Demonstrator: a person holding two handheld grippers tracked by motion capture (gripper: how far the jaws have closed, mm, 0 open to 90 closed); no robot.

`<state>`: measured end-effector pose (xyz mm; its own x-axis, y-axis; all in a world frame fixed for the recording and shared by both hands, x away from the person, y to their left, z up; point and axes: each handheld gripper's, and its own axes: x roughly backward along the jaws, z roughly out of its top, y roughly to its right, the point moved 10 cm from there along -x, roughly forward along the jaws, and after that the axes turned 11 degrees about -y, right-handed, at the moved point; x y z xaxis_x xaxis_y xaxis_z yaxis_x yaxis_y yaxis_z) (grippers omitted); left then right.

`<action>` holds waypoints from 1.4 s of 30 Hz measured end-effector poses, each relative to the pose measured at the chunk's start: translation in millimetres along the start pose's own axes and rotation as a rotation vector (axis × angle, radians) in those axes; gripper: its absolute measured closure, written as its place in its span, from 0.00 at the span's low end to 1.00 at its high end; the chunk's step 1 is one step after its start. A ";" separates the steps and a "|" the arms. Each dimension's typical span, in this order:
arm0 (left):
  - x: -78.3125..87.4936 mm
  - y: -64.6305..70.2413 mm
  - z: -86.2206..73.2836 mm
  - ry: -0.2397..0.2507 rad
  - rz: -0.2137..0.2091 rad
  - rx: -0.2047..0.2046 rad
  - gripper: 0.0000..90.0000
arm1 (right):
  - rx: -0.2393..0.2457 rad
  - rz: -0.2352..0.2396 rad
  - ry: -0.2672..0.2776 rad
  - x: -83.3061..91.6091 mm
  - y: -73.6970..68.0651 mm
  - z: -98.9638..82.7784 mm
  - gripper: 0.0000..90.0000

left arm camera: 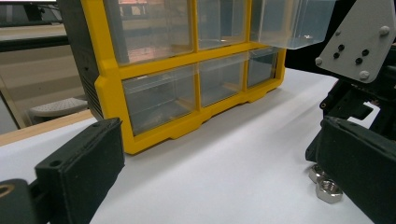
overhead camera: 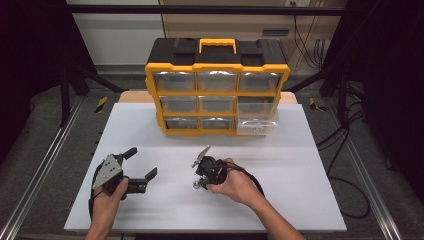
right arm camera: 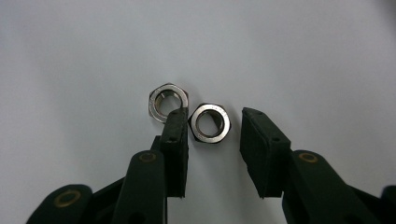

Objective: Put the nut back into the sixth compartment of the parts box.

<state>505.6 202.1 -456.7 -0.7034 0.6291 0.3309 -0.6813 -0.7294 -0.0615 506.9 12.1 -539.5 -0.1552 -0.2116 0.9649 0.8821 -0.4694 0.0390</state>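
Observation:
Two steel hex nuts lie side by side on the white board (overhead camera: 300,165), in front of my right hand. In the right gripper view, the right gripper (right arm camera: 214,116) points down with its jaws around the right-hand nut (right arm camera: 224,133). Its left pad sits between the two nuts and against this one, while the right pad stands a small gap away. The other nut (right arm camera: 168,101) lies just outside the left jaw. In the high view the right gripper (overhead camera: 200,181) stands over the nuts (overhead camera: 197,185). The left gripper (overhead camera: 142,162) rests wide open to the left, with nothing between its jaws.
A yellow and black drawer organizer (overhead camera: 217,92) stands at the back of the board. One clear drawer (overhead camera: 256,120) at its lower right is pulled out. In the left gripper view the nuts (left arm camera: 327,186) show near the right jaw, under the other gripper.

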 end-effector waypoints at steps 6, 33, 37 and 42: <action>-0.1 0.1 -0.1 -0.001 0.000 0.000 0.01 | -0.016 -0.005 -0.001 -2.5 4.7 1.2 0.70; 0.5 -0.2 0.8 0.008 -0.004 0.005 0.01 | -0.055 -0.018 0.030 10.8 14.3 0.2 0.78; 1.4 -0.1 2.4 0.020 -0.006 0.011 0.01 | -0.077 -0.029 0.057 18.1 21.2 -4.0 0.78; 1.0 0.7 3.3 0.024 -0.007 0.003 0.01 | -0.099 -0.038 0.104 27.7 27.4 -7.6 0.78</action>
<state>505.1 201.3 -453.3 -0.7033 0.6405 0.3084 -0.6856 -0.7258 -0.0563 523.5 -13.1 -513.6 -0.2377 -0.2773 0.9309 0.8273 -0.5600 0.0444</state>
